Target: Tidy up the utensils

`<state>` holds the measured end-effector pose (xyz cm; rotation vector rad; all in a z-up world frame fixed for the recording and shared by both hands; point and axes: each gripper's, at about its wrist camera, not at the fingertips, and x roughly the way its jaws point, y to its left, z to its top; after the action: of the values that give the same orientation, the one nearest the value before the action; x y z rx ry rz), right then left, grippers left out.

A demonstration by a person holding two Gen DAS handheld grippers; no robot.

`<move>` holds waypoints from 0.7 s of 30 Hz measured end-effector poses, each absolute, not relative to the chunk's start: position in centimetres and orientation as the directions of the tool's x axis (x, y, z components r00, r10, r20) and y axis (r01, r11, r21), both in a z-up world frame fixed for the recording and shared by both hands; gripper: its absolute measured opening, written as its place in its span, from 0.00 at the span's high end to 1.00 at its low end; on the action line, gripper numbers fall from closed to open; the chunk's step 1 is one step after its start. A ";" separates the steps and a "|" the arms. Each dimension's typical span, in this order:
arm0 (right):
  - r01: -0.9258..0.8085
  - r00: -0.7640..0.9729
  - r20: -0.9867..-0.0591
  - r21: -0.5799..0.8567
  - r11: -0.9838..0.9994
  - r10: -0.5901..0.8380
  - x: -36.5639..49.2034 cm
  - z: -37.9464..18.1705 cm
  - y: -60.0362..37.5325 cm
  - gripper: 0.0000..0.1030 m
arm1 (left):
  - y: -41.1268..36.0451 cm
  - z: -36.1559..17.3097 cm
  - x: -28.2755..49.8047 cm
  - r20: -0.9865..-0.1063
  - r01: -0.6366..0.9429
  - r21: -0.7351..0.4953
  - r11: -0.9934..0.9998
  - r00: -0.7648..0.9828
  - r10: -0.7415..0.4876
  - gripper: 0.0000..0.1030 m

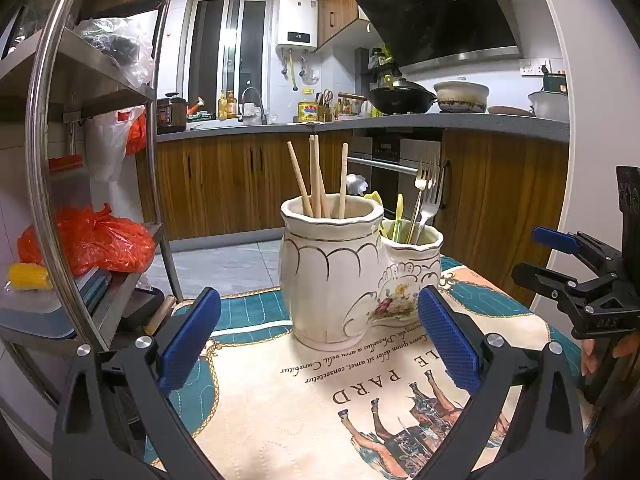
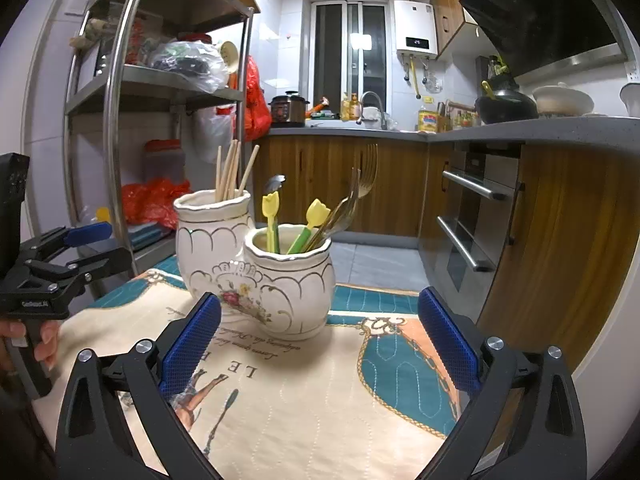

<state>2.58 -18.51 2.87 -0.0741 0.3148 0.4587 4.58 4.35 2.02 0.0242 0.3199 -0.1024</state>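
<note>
Straight ahead of both spread, empty grippers, left gripper [image 1: 320,332] and right gripper [image 2: 320,332], stands the double holder [image 1: 344,276], its chopsticks [image 1: 316,176] upright nearer the left.

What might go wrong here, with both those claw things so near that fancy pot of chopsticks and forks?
The ceramic holder stands on a soft quilted cloth; a nudge from the open left gripper could perhaps tip or slide it. The forks lean far over the small cup's rim, so the right gripper, also open, might catch them when reaching in.
</note>
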 end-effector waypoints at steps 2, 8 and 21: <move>-0.445 0.849 -0.316 0.002 0.896 0.423 2.6 2.8 -18.5 0.05 | 4.4 2.0 4.6 -0.314 0.104 0.006 0.995 0.945 -0.097 0.06; -0.443 0.849 -0.318 0.007 0.897 0.421 2.7 2.8 -18.6 0.05 | 4.4 2.2 4.5 -0.317 0.101 0.000 0.995 0.944 -0.096 0.06; -0.444 0.849 -0.317 0.006 0.896 0.422 2.7 2.8 -18.7 0.05 | 4.6 2.2 4.4 -0.317 0.100 -0.001 0.995 0.944 -0.095 0.06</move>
<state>2.65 -18.67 2.79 -0.0679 0.3186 0.4566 4.45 4.55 2.17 0.0155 0.3223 -0.0993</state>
